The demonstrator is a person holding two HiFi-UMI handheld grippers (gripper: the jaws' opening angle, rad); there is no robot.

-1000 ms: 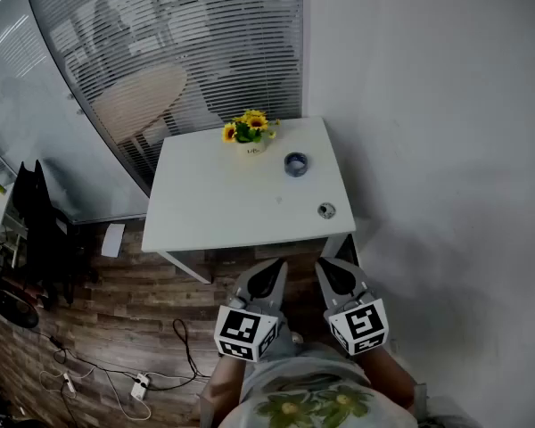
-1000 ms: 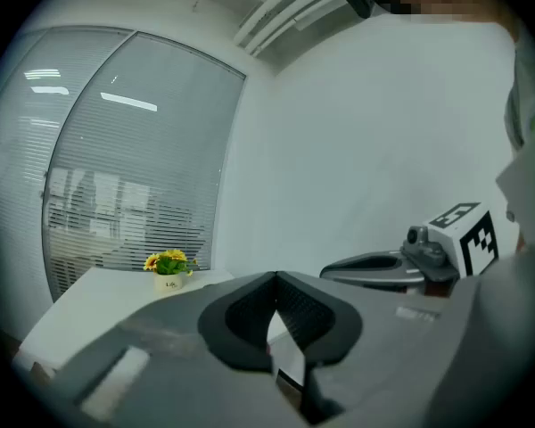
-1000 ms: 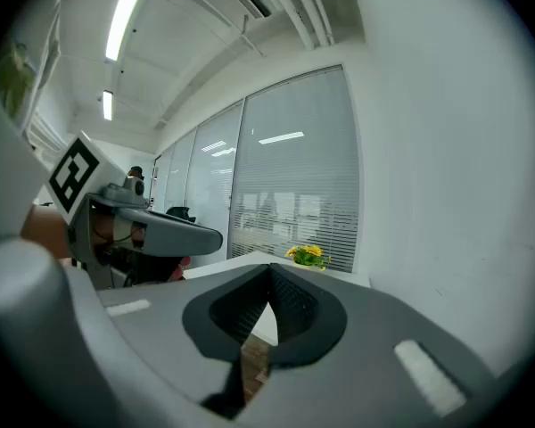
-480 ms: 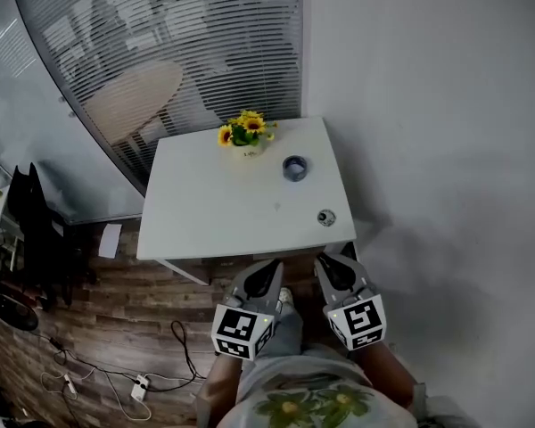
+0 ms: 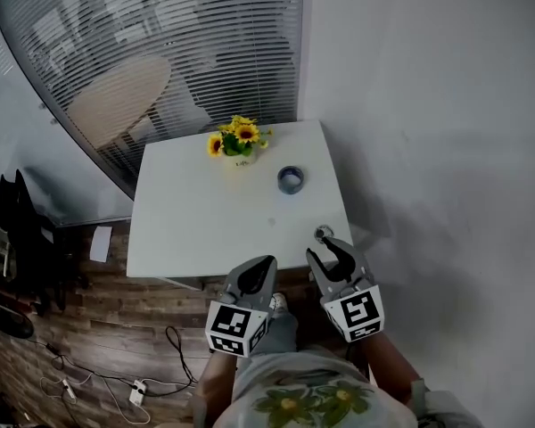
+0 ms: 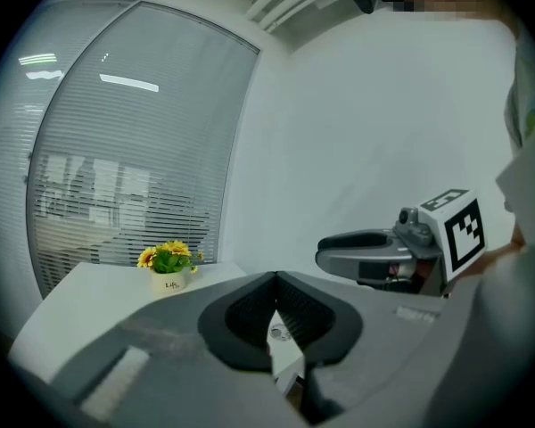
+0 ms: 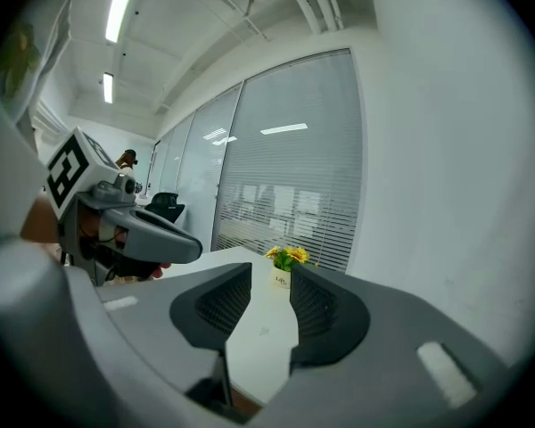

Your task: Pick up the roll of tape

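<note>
The roll of tape (image 5: 290, 179) is a small blue ring lying flat on the white table (image 5: 196, 230), right of centre and behind my grippers. My left gripper (image 5: 265, 263) hovers at the table's near edge, jaws shut with nothing in them; its pads meet in the left gripper view (image 6: 275, 279). My right gripper (image 5: 325, 250) is over the near right corner, well short of the tape. Its jaws are opening with nothing between them, and a gap shows in the right gripper view (image 7: 269, 285). The tape is hidden in both gripper views.
A pot of yellow sunflowers (image 5: 235, 139) stands at the table's far edge, left of the tape. A small round metal object (image 5: 322, 233) lies just ahead of the right gripper's tips. A white wall runs along the right; glass with blinds is behind. Cables lie on the wooden floor (image 5: 116, 373).
Both grippers have moved forward from over the floor to the table's near edge. The right gripper's jaws have gone from shut to parted. The left gripper stays shut.
</note>
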